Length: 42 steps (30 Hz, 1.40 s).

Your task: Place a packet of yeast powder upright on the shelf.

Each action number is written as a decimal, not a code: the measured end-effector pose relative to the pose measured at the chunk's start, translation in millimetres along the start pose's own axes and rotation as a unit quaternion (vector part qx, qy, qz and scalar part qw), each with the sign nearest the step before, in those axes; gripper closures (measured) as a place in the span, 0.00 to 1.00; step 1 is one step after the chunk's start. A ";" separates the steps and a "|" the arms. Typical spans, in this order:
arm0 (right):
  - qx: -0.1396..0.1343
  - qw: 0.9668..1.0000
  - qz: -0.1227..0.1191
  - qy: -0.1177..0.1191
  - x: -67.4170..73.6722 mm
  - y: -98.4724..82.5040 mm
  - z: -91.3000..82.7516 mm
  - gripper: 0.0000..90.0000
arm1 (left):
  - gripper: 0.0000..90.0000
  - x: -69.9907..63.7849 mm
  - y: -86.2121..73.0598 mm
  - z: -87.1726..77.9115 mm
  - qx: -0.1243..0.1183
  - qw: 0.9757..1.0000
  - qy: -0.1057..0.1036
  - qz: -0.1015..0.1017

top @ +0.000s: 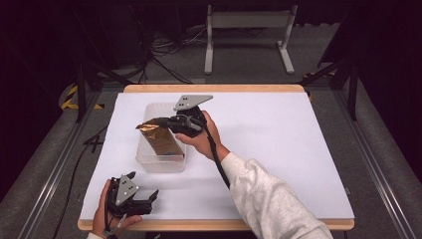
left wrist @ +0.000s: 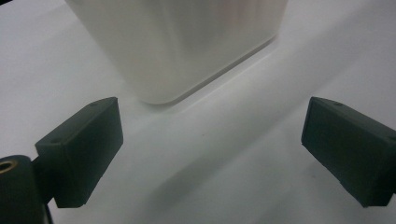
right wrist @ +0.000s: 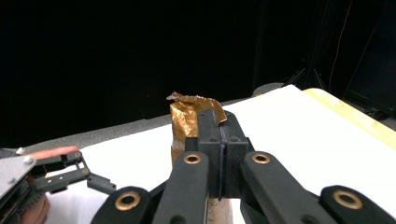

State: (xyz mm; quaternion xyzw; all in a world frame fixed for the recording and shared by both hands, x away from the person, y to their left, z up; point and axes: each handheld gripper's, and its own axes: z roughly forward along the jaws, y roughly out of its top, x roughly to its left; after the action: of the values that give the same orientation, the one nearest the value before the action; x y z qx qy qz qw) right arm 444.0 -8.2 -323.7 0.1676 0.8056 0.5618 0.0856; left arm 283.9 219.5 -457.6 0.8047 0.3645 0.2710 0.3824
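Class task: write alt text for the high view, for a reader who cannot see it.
The right gripper holds a crumpled brown-gold bag over a clear plastic bin on a white-covered table. Near the table's front edge, the left gripper rests open in the person's other hand.

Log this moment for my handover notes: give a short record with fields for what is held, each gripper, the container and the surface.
held item: gold-brown foil pouch, crumpled at the top, lower end inside the bin
right gripper: jaws shut on the pouch near its top
left gripper: jaws open with nothing between them, near the table's front edge
container: clear plastic bin, upright on the sheet
surface: white sheet over a wood-edged table
gap: left gripper apart from the bin, its jaws pointing toward it
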 end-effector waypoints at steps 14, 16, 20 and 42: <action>0.002 1.000 0.007 0.002 -8.7 -14.8 -16.5 0.99 | 0.07 0.9 -0.6 -1.0 -0.002 1.000 0.006 -0.004; 0.002 1.000 0.005 0.000 -9.7 -16.2 -19.3 0.99 | 0.07 0.9 -0.5 -1.0 -0.001 1.000 0.006 -0.003; 0.010 1.000 0.005 -0.003 -11.2 -19.7 -23.2 0.98 | 0.07 0.8 -0.3 -0.9 0.000 1.000 0.008 -0.002; 0.039 0.999 -0.019 -0.025 -9.5 -23.2 -37.7 0.76 | 0.07 -0.3 -0.5 -1.3 0.004 1.000 0.010 0.001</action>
State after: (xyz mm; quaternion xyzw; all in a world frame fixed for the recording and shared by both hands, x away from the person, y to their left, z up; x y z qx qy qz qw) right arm 436.5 -52.0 -332.5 0.1696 0.8275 0.5239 0.1100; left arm 282.6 220.0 -457.3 0.8040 0.3687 0.2781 0.3747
